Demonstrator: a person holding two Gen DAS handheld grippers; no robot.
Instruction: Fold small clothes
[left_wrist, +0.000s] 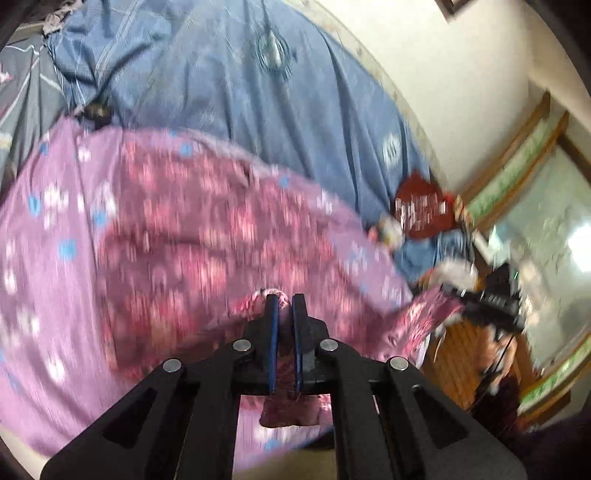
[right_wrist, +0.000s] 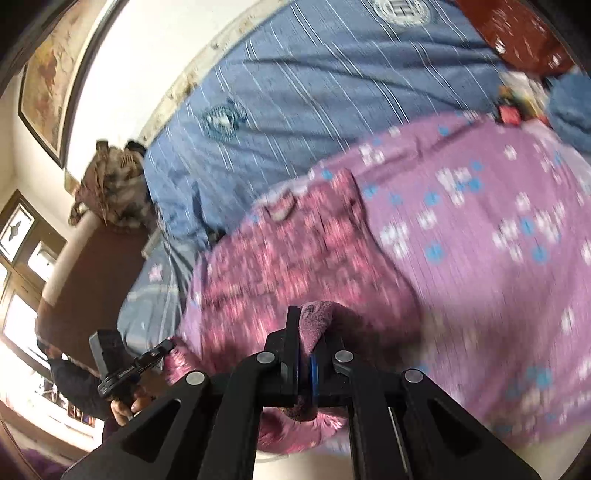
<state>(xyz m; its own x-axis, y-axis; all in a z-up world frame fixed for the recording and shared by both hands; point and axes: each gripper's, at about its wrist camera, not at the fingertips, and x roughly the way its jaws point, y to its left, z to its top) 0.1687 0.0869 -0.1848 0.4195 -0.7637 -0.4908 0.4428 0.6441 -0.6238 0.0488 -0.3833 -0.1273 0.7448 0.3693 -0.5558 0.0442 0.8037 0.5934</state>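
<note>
A small pink patterned garment (left_wrist: 192, 236) lies spread over a lilac flowered sheet (left_wrist: 48, 258) on the bed. My left gripper (left_wrist: 285, 301) is shut on the garment's near edge, and pink cloth shows between its blue pads. My right gripper (right_wrist: 314, 317) is shut on another part of the same garment (right_wrist: 295, 251), with a fold of pink cloth bunched between its fingers. The right gripper also shows at the right in the left wrist view (left_wrist: 487, 299). The left gripper shows at the lower left in the right wrist view (right_wrist: 147, 360). Both views are blurred by motion.
A blue striped quilt (left_wrist: 266, 110) covers the bed behind the lilac sheet. A dark red item (left_wrist: 421, 206) and small blue clothes (left_wrist: 424, 254) lie at the bed's right end. A mottled bundle (right_wrist: 110, 188) sits by the wall. Windows and a wooden frame stand beyond the bed.
</note>
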